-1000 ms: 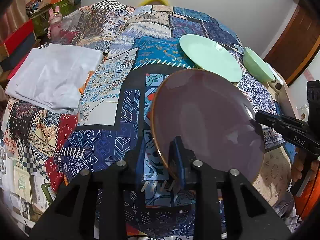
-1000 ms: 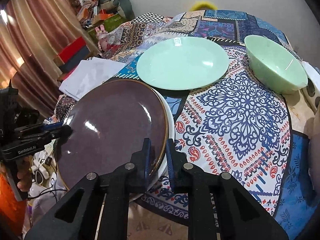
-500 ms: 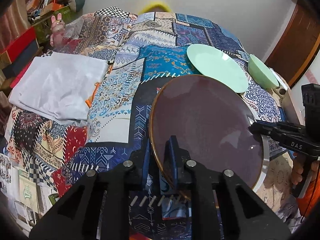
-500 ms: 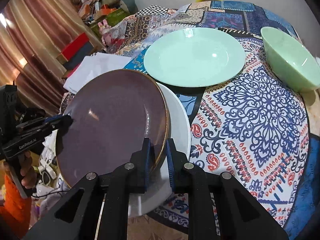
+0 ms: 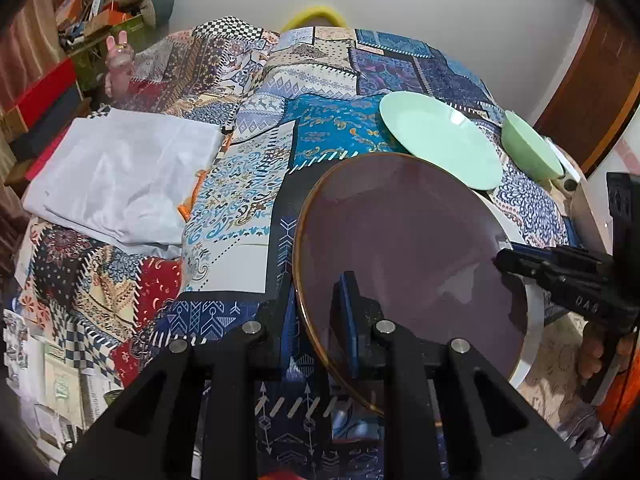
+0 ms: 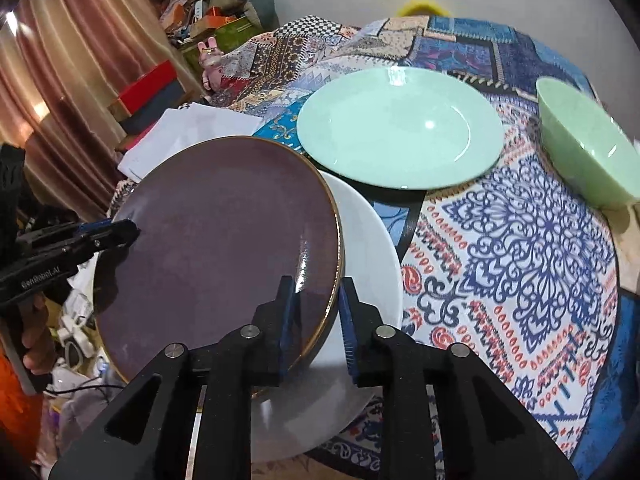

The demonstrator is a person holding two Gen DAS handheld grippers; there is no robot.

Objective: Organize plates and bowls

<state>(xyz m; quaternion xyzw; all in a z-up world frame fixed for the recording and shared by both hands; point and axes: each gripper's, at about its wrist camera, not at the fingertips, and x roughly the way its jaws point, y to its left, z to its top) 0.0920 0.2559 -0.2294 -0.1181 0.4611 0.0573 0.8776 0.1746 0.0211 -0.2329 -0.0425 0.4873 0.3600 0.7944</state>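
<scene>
Left wrist view: the left gripper (image 5: 320,312) bites the near rim of the purple plate (image 5: 404,248); one blue-padded finger lies on the plate's face, the other sits under the rim, so the claw is clamped on the plate.
Right wrist view: the right gripper (image 6: 316,320) straddles the opposite rim of the same purple plate (image 6: 216,248); its jaws stand slightly apart and are easing open with the gold-edged rim between them; I cannot tell whether the pads press on it.
Purple plate: tilted, carried between the two grippers above the white plate (image 6: 368,264), overlapping most of it; whether its low edge touches the white one is unclear.
White plate: flat on the patchwork bedspread (image 6: 520,240) near its front edge; only its right crescent shows in the right wrist view.
Mint green plate: the mint green plate (image 6: 400,128) lies flat further back on the bedspread, its near edge just over the white plate's far edge.
Green bowl: the green bowl (image 6: 580,140) sits by the right edge of the bedspread, just beside the mint plate, apart from it.
Folded grey cloth: the folded grey cloth (image 5: 120,176) rests at the left edge of the bedspread, well apart from the dishes.
Hands: fingers of one hand (image 5: 592,352) wrap the right gripper's handle; another hand (image 6: 36,344) holds the left one.
</scene>
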